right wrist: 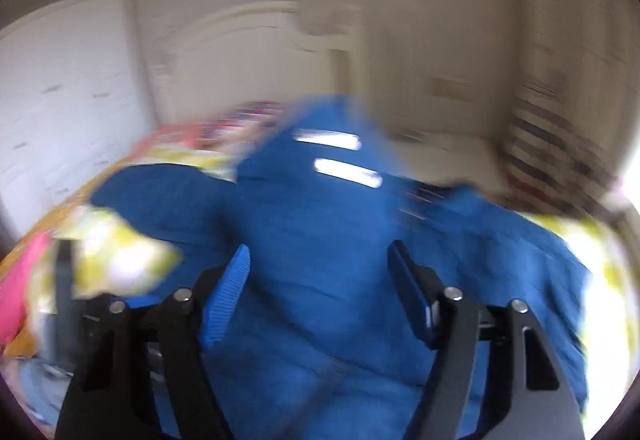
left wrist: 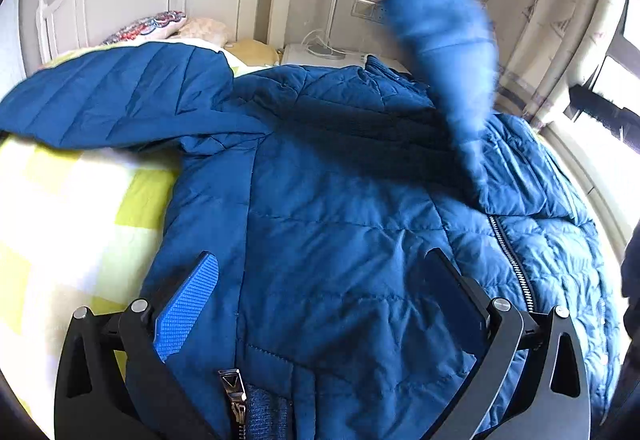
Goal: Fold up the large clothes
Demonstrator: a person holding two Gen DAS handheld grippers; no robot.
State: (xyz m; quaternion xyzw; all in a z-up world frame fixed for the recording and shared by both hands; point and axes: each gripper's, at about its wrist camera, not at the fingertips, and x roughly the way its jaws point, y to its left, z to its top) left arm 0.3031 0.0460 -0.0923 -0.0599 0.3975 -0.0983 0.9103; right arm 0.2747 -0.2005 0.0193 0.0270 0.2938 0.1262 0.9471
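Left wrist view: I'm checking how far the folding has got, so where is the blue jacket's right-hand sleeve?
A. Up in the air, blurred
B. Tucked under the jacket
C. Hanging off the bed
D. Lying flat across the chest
A: the sleeve stands blurred above the jacket, with its shadow falling on the chest, while the other sleeve lies out on the bedspread.

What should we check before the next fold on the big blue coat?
1. Jacket lies on the bed: ok.
2. Left sleeve spread out flat: ok.
3. Right sleeve settled down: not ok, it is up in the air and blurred.
4. Left gripper open, nothing pinched: ok.
5. Right gripper open, fingers off the cloth: ok.
6. Zipper closed all the way: cannot tell.
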